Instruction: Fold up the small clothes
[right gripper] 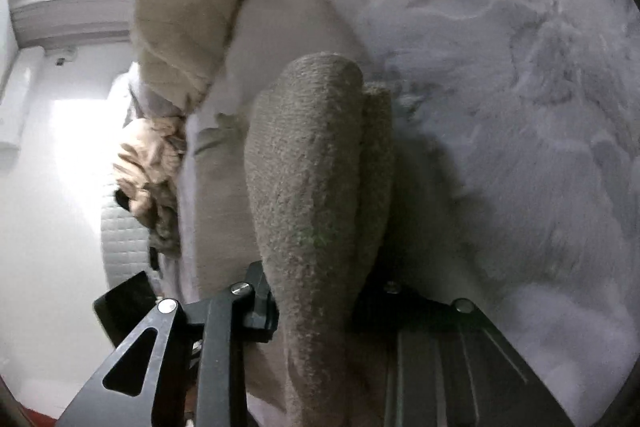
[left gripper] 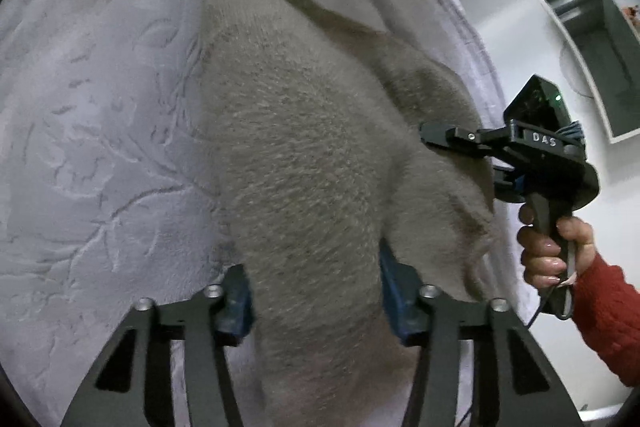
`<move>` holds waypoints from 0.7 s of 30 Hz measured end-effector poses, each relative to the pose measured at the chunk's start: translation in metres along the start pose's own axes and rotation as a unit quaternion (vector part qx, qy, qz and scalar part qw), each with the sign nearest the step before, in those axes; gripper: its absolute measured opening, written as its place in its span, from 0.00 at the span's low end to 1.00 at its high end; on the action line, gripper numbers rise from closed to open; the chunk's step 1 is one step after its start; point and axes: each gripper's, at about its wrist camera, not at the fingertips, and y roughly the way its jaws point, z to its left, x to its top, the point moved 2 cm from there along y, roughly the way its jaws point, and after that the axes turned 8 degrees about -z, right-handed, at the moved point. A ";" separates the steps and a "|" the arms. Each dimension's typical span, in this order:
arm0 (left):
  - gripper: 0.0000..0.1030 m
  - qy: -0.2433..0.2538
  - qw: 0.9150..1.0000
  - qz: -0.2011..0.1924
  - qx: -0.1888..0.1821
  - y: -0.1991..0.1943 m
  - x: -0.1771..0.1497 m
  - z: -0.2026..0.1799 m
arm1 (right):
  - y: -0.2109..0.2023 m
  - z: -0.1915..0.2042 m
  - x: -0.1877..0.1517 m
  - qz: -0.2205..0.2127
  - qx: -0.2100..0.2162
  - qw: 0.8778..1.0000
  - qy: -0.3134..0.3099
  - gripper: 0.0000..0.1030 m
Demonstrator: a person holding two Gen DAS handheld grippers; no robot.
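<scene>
Running lengthwise from both grippers, grey garment (left gripper: 304, 155).

Grey fuzzy garment (left gripper: 304, 155) on pale lilac, leaf-embossed blanket (left gripper: 100, 131).

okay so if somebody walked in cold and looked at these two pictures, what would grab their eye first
The fuzzy grey knit garment fills the middle of both views, lying on a pale embossed bedspread, with one end pinched in the left tongs. At its right edge the right tongs bite the fabric, held by a hand in a red sleeve. A cream quilted blanket lies bunched at the far end.
</scene>
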 end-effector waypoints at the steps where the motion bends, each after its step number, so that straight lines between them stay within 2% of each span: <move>1: 0.45 -0.001 1.000 -0.003 -0.008 -0.005 0.000 0.000 | -0.003 0.004 -0.002 -0.002 0.008 1.000 0.004 0.29; 6: 0.45 -0.016 0.998 -0.023 -0.048 -0.038 -0.001 -0.007 | -0.020 0.030 -0.016 -0.002 0.029 1.000 0.006 0.29; 11: 0.45 -0.015 0.998 -0.037 -0.057 -0.078 -0.016 -0.010 | -0.036 0.054 -0.040 0.002 0.046 0.999 0.008 0.29; 17: 0.45 -0.010 0.998 -0.041 -0.041 -0.123 -0.043 -0.001 | -0.032 0.081 -0.083 0.018 0.059 0.998 0.008 0.29; 21: 0.45 -0.026 0.999 -0.035 -0.019 -0.143 -0.072 0.014 | -0.012 0.091 -0.120 0.040 0.066 0.997 0.014 0.29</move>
